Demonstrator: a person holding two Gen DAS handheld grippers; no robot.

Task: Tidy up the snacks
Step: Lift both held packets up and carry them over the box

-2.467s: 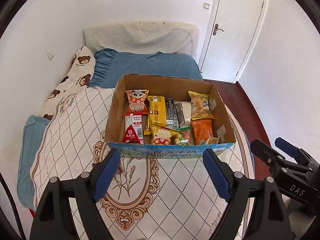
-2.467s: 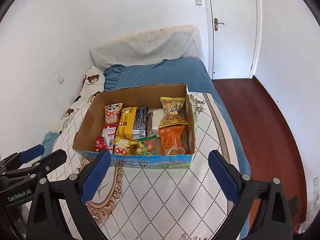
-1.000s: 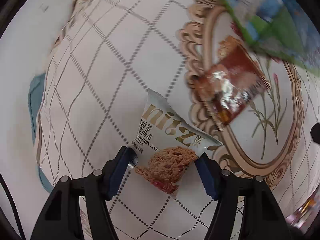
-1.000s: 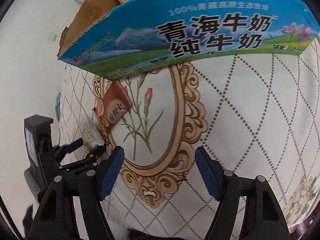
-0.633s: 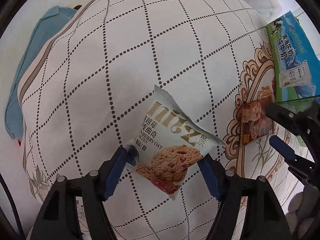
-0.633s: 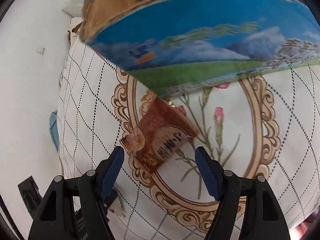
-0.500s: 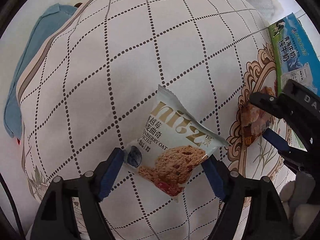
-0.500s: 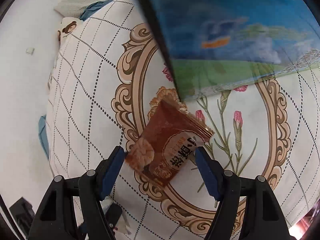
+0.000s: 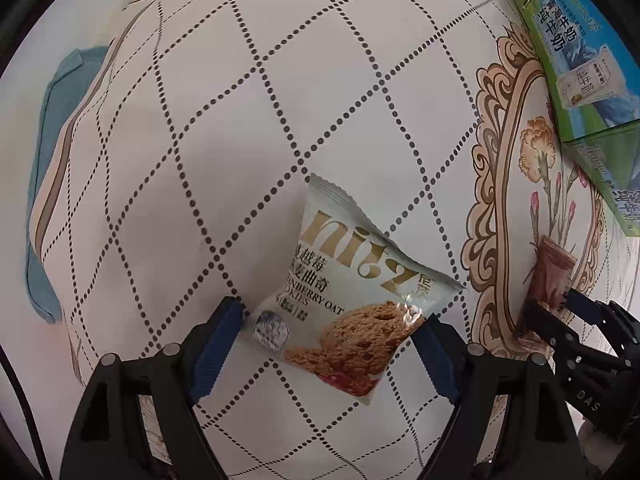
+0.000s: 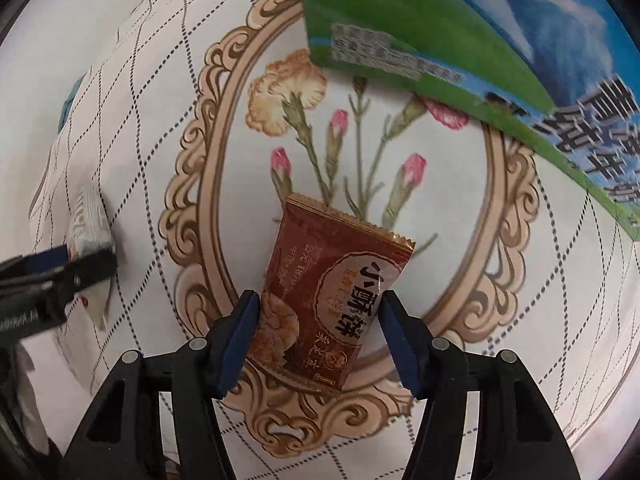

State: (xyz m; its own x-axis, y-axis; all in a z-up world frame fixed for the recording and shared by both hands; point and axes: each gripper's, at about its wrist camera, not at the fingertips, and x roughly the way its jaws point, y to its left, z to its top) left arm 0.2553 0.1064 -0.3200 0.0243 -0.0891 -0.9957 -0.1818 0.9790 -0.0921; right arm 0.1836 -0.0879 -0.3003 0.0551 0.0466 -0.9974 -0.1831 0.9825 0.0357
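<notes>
Spread under everything, a white quilt [image 9: 248, 128] with dotted diamond lines and an ornate gold oval framing printed flowers. Resting on it at the upper right of both wrist views, a blue-and-green milk carton box [image 10: 460, 36], one corner reaching over the oval. Lying flat on the diamond pattern left of the oval, a pale cookie packet [image 9: 352, 300] with gold lettering and an oat cookie picture. Straddled at its near end by the left tongs [image 9: 330, 334], blue pads at either edge of the wrapper; cannot tell whether closed on it or merely beside it. Also glimpsed at the left edge of the right wrist view, between those same tongs. Inside the oval, below the flower stems and near the box corner, a smaller reddish-brown pastry packet [image 10: 330, 296]. Flanked by the right tongs [image 10: 318, 338], left pad touching the wrapper, right pad just beside it; firm pinch impossible to confirm.
</notes>
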